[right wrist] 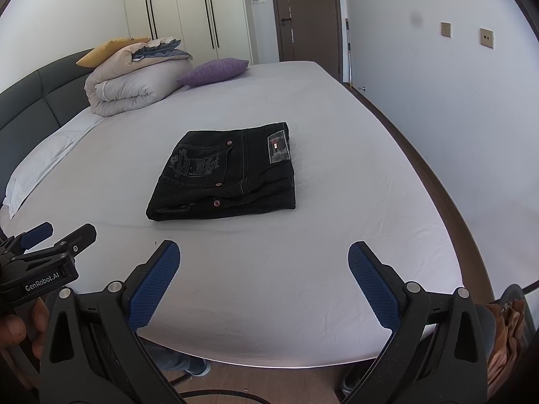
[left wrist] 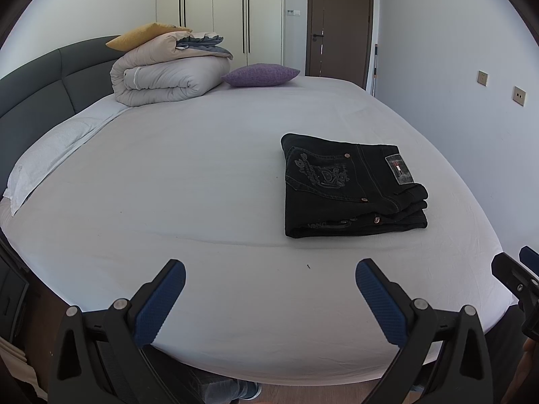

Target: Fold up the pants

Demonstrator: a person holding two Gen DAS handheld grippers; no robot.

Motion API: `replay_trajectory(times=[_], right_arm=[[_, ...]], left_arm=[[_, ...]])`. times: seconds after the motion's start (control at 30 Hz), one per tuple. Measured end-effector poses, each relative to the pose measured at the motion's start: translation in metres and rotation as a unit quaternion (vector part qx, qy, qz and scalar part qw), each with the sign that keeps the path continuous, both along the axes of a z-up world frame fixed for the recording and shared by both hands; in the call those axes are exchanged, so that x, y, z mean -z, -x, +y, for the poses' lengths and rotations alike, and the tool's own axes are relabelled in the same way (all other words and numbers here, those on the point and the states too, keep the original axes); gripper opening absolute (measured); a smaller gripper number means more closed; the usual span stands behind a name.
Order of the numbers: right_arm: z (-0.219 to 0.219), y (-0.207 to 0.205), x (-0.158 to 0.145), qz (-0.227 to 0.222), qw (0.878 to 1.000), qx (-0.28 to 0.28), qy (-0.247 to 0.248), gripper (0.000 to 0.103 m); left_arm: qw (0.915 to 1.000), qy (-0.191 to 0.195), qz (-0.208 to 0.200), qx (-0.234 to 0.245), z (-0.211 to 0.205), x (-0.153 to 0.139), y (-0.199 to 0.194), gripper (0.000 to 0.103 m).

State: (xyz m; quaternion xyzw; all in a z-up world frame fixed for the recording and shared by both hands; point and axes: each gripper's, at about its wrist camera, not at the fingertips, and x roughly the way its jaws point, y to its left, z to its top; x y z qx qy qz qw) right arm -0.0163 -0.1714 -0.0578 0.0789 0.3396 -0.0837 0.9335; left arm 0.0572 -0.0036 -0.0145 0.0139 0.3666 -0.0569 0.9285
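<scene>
A pair of black jeans (left wrist: 350, 185) lies folded into a compact stack on the white bed sheet (left wrist: 202, 185), with the embroidered back pocket and a waist label facing up. In the right wrist view the same jeans (right wrist: 225, 175) sit ahead near the middle of the bed (right wrist: 337, 168). My left gripper (left wrist: 269, 276) hovers open over the bed's near edge, left of and well short of the jeans, holding nothing. My right gripper (right wrist: 264, 259) is open too, empty, just short of the jeans. The left gripper's fingers (right wrist: 77, 235) show at the right view's left edge.
A rolled beige duvet (left wrist: 168, 80) with a yellow pillow (left wrist: 141, 35) and a purple cushion (left wrist: 261, 74) sit at the far end by the grey headboard (left wrist: 40, 94). A white pillow (left wrist: 47, 155) lies left. A wall with sockets runs along the right. A person's shoe (right wrist: 195, 367) is below the bed edge.
</scene>
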Motion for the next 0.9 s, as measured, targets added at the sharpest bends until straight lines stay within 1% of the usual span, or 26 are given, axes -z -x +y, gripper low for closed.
replay_trajectory(times=[0.7,0.9], right_arm=[[-0.001,0.001,0.005,0.004,1.000,-0.002,-0.002,0.102],[0.000,0.002,0.007,0.005,1.000,-0.002,-0.005,0.102]], left_arm=[[1.0000,0.002,0.003,0.002,-0.003,0.004,0.000,0.103],[0.9999,0.005,0.010,0.005,-0.005,0.011,-0.001,0.103]])
